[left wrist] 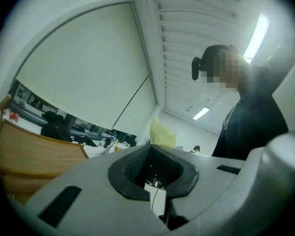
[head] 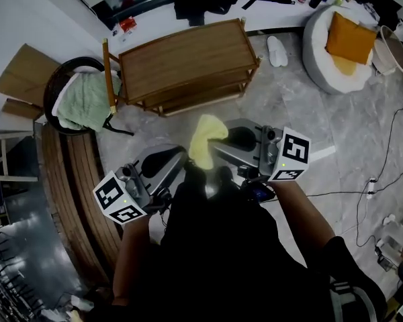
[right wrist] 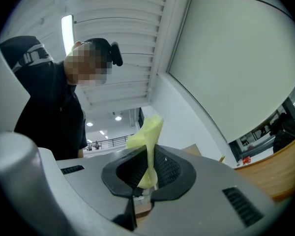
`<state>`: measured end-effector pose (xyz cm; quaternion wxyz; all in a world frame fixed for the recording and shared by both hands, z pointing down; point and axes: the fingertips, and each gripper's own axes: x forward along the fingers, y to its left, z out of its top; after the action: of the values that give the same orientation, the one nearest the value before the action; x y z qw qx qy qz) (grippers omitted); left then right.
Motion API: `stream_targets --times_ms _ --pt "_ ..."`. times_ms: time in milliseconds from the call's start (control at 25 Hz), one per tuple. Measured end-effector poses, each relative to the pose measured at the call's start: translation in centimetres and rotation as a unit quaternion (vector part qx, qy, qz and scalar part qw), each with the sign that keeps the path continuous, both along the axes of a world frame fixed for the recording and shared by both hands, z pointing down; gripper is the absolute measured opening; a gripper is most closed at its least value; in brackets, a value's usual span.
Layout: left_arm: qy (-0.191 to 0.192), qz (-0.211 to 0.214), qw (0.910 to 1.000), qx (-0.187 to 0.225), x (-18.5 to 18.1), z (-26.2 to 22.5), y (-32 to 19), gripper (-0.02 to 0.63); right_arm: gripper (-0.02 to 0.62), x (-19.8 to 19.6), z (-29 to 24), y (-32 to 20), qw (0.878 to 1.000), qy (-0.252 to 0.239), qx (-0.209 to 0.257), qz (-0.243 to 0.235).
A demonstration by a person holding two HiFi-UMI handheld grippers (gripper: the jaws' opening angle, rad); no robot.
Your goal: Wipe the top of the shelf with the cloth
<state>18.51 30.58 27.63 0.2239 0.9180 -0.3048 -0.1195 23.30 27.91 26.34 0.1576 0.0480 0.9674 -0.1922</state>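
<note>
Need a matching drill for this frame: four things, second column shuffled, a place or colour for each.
1 cloth
2 shelf
3 cushion
4 towel

a green, left of the shelf
b orange, far right on a white pouf
c yellow, pinched in the right tongs
d wooden, top bare

Pairs: 1-c, 2-d, 3-b, 4-a

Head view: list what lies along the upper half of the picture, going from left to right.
cardboard → green towel → wooden shelf → white slippers → orange cushion
</note>
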Motion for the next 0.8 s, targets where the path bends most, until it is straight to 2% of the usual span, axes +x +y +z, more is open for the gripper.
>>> stream_targets --times_ms 240,480,680,800 --pt "0.010 0.005 0.9999 0.007 0.0 -0.3 1.9 0.012 0.044 -0.6 -1.1 2.3 1.000 -0.004 0.016 -0.007" --pt "0.013 0.016 0.9994 0.027 -1.5 -1.6 3.2 0.011 0.044 -1.4 -2.2 4.1 1.000 0.005 0.024 0.016" --pt "0.031 0.001 0.9987 0.041 -5.7 -1.7 5.9 0.012 0.044 -5.5 -1.0 6.6 0.998 0.047 0.038 0.009" --pt "0.035 -0.014 0.9986 0.037 -8.7 -1.0 7.5 0.012 0.044 -8.1 -1.3 8.1 0.998 0.045 0.045 0.003"
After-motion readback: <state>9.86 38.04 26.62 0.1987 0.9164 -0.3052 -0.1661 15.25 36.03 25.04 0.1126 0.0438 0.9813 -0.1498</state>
